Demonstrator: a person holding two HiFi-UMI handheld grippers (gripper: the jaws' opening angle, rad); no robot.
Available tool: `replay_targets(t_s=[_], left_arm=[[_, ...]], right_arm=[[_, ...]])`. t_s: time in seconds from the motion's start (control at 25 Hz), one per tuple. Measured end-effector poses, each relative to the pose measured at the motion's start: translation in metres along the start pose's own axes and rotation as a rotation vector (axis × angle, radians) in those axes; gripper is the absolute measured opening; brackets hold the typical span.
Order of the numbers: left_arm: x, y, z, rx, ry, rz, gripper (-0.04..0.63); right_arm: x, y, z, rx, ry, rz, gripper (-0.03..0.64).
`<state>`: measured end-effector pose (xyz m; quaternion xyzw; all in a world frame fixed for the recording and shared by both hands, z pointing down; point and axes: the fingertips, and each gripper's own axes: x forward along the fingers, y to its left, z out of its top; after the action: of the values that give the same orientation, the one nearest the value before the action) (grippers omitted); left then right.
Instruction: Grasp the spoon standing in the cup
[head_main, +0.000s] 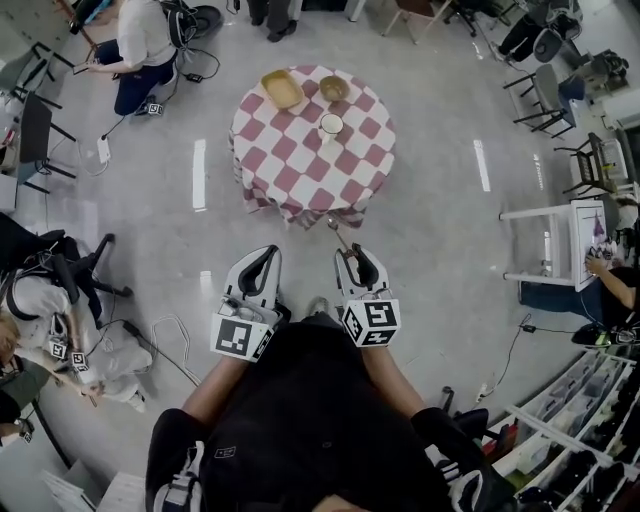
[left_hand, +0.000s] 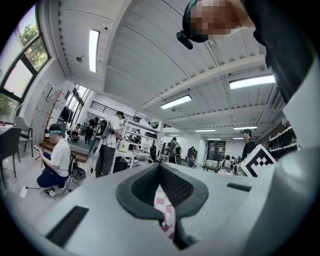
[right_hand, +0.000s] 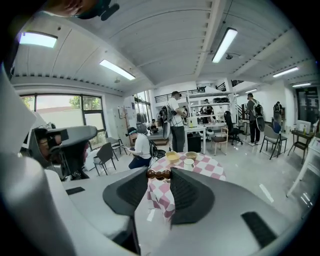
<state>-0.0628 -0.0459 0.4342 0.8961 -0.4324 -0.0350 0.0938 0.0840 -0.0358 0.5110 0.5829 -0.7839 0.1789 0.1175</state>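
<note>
A round table (head_main: 290, 180) with a red-and-white checked cloth stands ahead, well beyond both grippers. On it is a white cup (head_main: 331, 124); I cannot make out anything standing in it. My right gripper (head_main: 353, 256) is shut on a spoon (head_main: 338, 236), whose thin shaft points toward the table. In the right gripper view the spoon's brown beaded handle (right_hand: 159, 174) lies across the tips of the right gripper (right_hand: 160, 179), with the cup (right_hand: 188, 162) far behind. My left gripper (head_main: 266, 254) is shut with nothing in it, and checked cloth shows past the left gripper (left_hand: 160, 167).
A yellow basket (head_main: 283, 89) and a brown bowl (head_main: 334, 88) share the table. People sit at the left (head_main: 140, 50), with chairs (head_main: 35, 130) and floor cables (head_main: 165, 340). A white side table (head_main: 560, 240) and shelving (head_main: 560, 440) stand at the right.
</note>
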Motion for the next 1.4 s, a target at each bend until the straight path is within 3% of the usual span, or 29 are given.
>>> replay_targets(t_s=[0.32,0.68,1.4], left_arm=[[-0.005,-0.059,-0.007,0.011,-0.022,0.027,0.009],[0.001,-0.107,-0.018,0.004,-0.023,0.013,0.009],[0.008,-0.112,-0.015,0.022,-0.023,0.0,0.009]], right_arm=[[-0.061,-0.007,-0.012,-0.001,-0.026,0.09,0.156],[-0.091,-0.034,-0.026,-0.006,-0.025,0.104,0.156],[-0.096,-0.043,-0.026,-0.015,-0.033,0.094,0.156]])
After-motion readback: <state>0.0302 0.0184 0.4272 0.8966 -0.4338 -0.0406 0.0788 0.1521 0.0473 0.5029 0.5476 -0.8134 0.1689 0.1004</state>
